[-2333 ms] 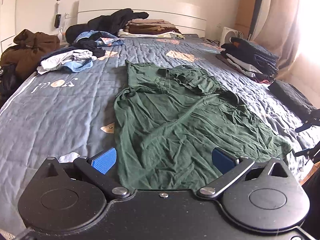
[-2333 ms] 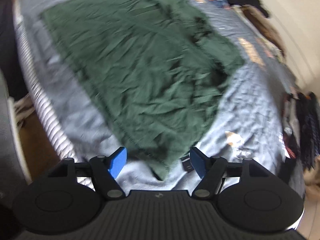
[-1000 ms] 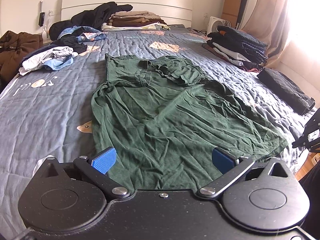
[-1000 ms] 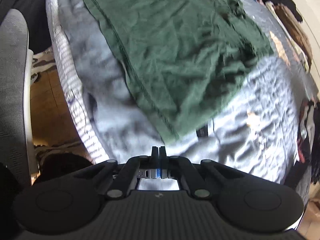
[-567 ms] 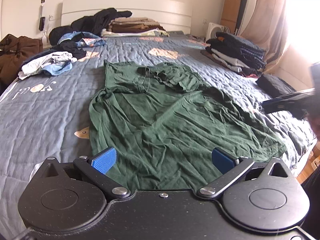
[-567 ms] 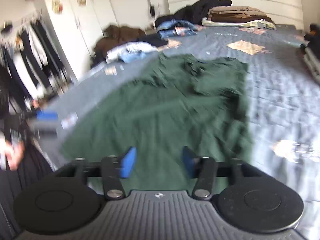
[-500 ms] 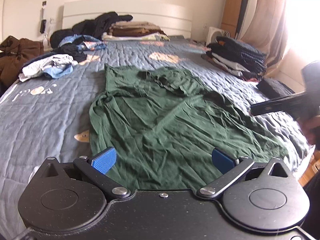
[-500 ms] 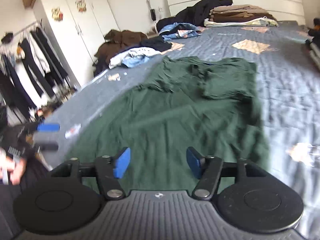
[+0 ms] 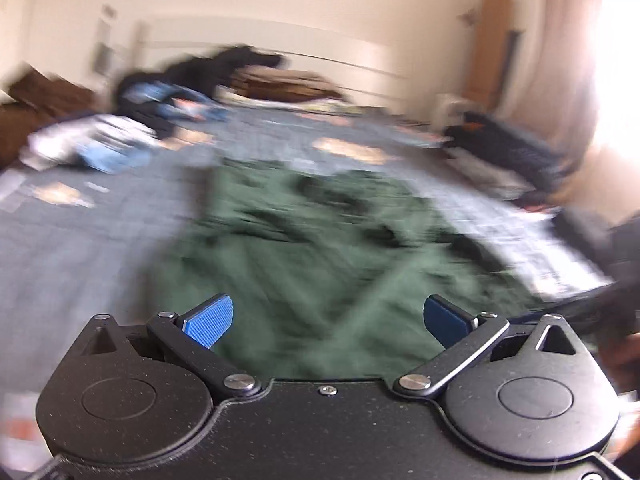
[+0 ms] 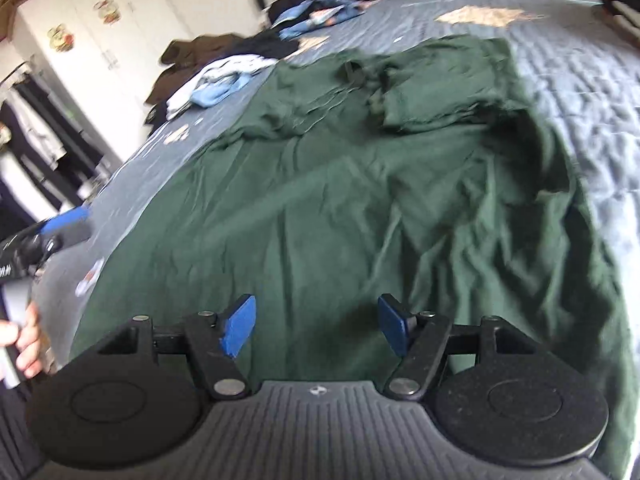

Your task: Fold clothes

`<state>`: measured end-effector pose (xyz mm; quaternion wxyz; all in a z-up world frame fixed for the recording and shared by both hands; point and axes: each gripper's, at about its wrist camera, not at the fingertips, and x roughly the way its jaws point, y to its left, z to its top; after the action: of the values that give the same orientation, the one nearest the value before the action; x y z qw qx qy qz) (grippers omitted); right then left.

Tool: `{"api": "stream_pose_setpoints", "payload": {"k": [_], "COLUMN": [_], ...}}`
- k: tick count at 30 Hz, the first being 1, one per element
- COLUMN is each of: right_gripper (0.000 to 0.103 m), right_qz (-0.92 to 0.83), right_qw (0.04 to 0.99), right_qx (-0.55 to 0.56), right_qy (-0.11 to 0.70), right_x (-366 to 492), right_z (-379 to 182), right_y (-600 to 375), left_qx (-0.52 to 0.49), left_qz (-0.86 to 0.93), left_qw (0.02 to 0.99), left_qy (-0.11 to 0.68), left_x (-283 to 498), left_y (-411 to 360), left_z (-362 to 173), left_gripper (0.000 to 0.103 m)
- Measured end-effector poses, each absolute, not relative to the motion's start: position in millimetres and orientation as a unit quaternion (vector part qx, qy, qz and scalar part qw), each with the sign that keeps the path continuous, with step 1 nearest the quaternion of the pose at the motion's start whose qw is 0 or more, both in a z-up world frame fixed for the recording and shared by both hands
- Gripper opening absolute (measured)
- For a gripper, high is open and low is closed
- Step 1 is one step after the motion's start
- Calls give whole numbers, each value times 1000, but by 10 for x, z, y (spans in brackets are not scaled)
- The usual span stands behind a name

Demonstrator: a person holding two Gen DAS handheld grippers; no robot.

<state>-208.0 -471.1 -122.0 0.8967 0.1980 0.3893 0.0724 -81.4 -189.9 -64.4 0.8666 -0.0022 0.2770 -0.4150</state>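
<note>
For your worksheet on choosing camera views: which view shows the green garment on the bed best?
The right wrist view: the green garment fills it, with creases and folded top fairly clear. The left wrist view shows it too, badly smeared by motion blur.

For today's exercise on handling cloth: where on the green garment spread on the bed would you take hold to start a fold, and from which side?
Probably the two corners of the near hem of the green garment, coming in from the foot of the bed. That edge lies flat and closest to both open grippers, the right gripper and left gripper; the far end is bunched.
</note>
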Motion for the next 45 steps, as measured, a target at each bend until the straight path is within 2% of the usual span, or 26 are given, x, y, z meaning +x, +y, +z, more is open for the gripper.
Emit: {"api": "stream_pose_setpoints", "payload": {"k": [4, 11, 14, 22, 24, 28, 31, 35, 38, 40, 45], "right_gripper": [67, 66, 66, 66, 67, 67, 67, 68, 69, 71, 71], "right_qz": [117, 107, 114, 104, 93, 70, 58, 43, 36, 45, 64], "right_qw": [898, 879, 873, 856, 861, 886, 899, 905, 907, 905, 897], "right_qx": [231, 217, 184, 157, 160, 181, 230, 290, 292, 294, 294], "right_qy": [355, 411, 438, 481, 473, 421, 367, 309, 300, 305, 325], "right_x": [-2092, -2200, -2294, -2461, -2480, -2537, -2555, -2553, -2455, -2322, -1973], "right_z": [-1176, -1353, -1312, -1176, -1107, -919, -792, -686, -652, -692, -815], "right_y": [-4760, -4928, -4916, -4985, -5004, -5096, -5202, -5334, -5370, -5415, -5539], "left_qx": [-18, 13, 72, 93, 71, -20, -8, 11, 21, 41, 91], "left_qz": [-499, -486, -507, -586, -604, -572, -512, -457, -444, -454, -525], "left_qw": [805, 765, 766, 714, 703, 758, 807, 837, 825, 805, 765], "left_qy": [320, 423, 390, 372, 369, 314, 294, 299, 350, 379, 361], "left_x": [-857, -851, -1153, -1742, -1675, -1301, -970, -630, -519, -601, -1161], "left_y": [-2258, -2535, -2587, -2670, -2674, -2502, -2540, -2703, -2828, -2920, -3083], "left_z": [-746, -1311, -1317, -1265, -1142, -791, -707, -869, -1129, -1279, -1366], "left_gripper": [102, 102, 102, 102, 102, 103, 103, 103, 103, 103, 103]}}
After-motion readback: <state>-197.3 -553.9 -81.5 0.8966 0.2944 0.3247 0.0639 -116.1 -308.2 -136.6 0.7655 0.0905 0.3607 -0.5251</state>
